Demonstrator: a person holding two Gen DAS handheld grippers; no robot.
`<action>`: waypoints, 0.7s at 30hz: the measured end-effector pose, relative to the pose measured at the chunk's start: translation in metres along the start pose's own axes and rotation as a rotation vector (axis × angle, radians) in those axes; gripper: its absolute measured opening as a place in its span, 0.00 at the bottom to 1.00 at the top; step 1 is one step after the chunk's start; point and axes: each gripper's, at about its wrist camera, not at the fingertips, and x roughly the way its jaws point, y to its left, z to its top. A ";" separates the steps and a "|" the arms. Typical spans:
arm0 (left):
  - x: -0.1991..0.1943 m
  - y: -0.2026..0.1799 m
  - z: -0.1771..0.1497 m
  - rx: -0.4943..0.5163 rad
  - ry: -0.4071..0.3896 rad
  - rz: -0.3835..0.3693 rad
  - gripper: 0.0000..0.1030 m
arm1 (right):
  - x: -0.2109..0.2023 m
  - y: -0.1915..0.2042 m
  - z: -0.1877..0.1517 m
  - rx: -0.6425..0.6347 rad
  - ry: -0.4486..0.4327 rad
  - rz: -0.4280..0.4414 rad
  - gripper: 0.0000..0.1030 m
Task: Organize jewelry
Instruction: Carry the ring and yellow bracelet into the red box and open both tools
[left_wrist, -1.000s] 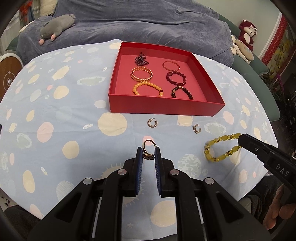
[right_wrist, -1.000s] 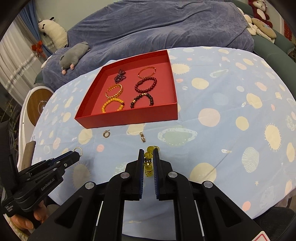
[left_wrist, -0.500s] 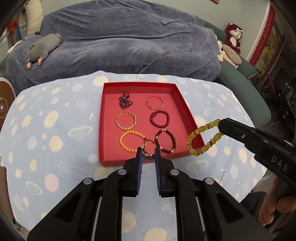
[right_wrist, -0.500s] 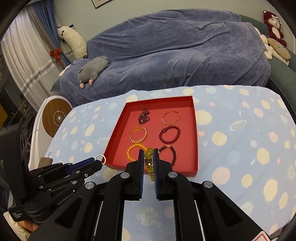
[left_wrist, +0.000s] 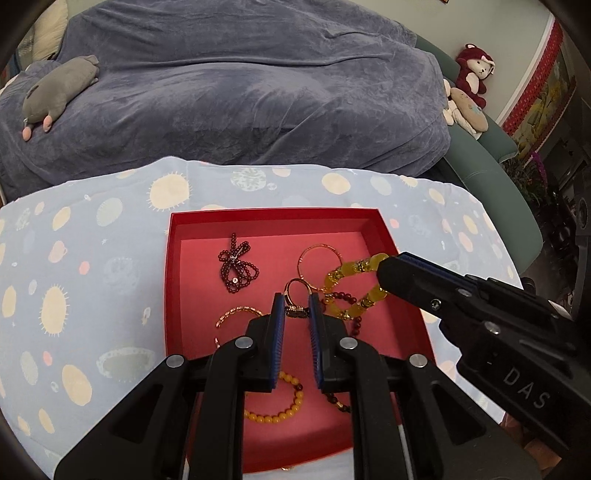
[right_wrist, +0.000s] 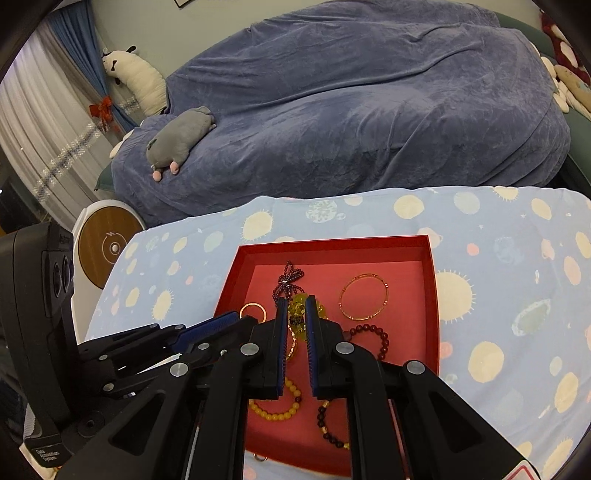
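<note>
A red tray (left_wrist: 177, 258) (right_wrist: 332, 245) on the spotted tablecloth holds several bracelets and a dark bead necklace (left_wrist: 236, 267) (right_wrist: 288, 277). My left gripper (left_wrist: 296, 306) (right_wrist: 236, 317) is shut on a gold ring (left_wrist: 297, 291) (right_wrist: 253, 312) and holds it above the tray's middle. My right gripper (right_wrist: 296, 314) (left_wrist: 384, 269) is shut on a yellow bead bracelet (left_wrist: 351, 288) (right_wrist: 301, 310), which hangs above the tray's right half, over a dark red bracelet (left_wrist: 341, 299). The two grippers are close together.
A thin gold bangle (right_wrist: 364, 297), an orange bead bracelet (right_wrist: 277, 410) and a dark bead bracelet (right_wrist: 328, 428) lie in the tray. A small hoop earring (right_wrist: 260, 458) lies on the cloth by the tray's near edge. A blue-covered sofa (left_wrist: 240, 92) stands behind the table.
Both grippers have lifted their pieces off the cloth and carried them forward, from in front of the tray to above its inside. Both stayed shut.
</note>
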 end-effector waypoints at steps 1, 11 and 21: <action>0.008 0.002 0.001 -0.001 0.010 0.003 0.13 | 0.008 -0.003 0.000 0.003 0.008 -0.005 0.09; 0.068 0.019 -0.002 -0.010 0.107 0.044 0.13 | 0.065 -0.039 -0.008 0.020 0.077 -0.089 0.09; 0.078 0.018 -0.005 -0.029 0.094 0.098 0.32 | 0.068 -0.047 -0.015 -0.015 0.069 -0.156 0.17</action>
